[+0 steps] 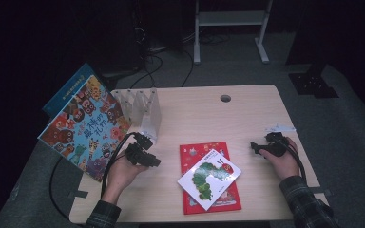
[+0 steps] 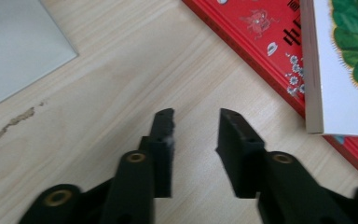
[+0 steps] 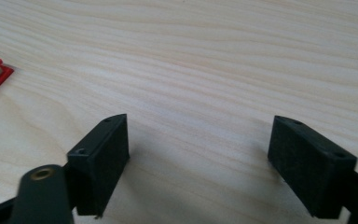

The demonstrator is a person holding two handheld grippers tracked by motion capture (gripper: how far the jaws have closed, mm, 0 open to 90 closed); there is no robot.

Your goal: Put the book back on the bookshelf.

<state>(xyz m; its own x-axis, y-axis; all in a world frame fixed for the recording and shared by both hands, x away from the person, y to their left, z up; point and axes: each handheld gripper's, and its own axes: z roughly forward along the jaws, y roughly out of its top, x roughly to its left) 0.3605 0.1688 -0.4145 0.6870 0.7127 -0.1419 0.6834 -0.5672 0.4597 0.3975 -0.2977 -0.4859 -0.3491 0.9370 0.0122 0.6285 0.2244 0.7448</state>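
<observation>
Black jaws of the left gripper (image 2: pixel 196 140) rise closest to the lens in the left gripper view, parted with bare wood between them, grasping nothing. They hover just above the bench (image 1: pixel 190 109), pointed towards the red book (image 1: pixel 190 154), which lies flat near the front edge, just beside them. On top of that red book, askew and overhanging its near corner, rests the white caterpillar book (image 1: pixel 210 178); its pale page edge (image 2: pixel 313 70) shows at the right of the left gripper view.

Behind the left gripper stands a clear folding book rack (image 1: pixel 140 107), its frosted base plate touching the bench close to the hand. A large colourful picture book (image 1: pixel 83 126) leans tilted off the bench's left side, with a blue book (image 1: pixel 66 90) behind it.

At the right, the right gripper (image 1: pixel 259 147) is held low over open wood, well apart from the books, its jaws spread wide and released, nothing between them. A round cable hole (image 1: pixel 225 98) sits near the far edge.
</observation>
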